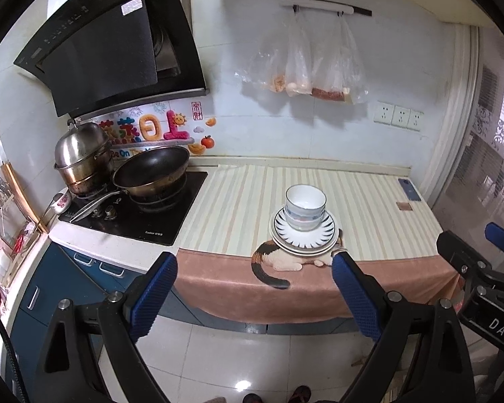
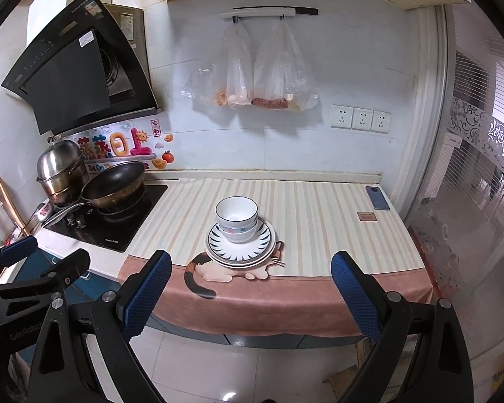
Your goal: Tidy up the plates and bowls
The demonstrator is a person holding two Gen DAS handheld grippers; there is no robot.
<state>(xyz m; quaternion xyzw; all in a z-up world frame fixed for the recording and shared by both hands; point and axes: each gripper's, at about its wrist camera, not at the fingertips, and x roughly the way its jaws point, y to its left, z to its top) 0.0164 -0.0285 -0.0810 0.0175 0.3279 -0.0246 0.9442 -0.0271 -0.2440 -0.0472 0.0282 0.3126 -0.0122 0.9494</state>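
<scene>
Bowls are sitting stacked on plates near the front edge of the counter's striped cloth. Both grippers, left and right, are hovering short of the counter, jaws spread wide and gripping nothing.

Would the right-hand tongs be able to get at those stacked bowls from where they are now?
Probably yes. The right tongs are open, hold nothing, and hover off the counter edge. The stacked bowls sit on the plates ahead, with only bare striped cloth around them.
</scene>
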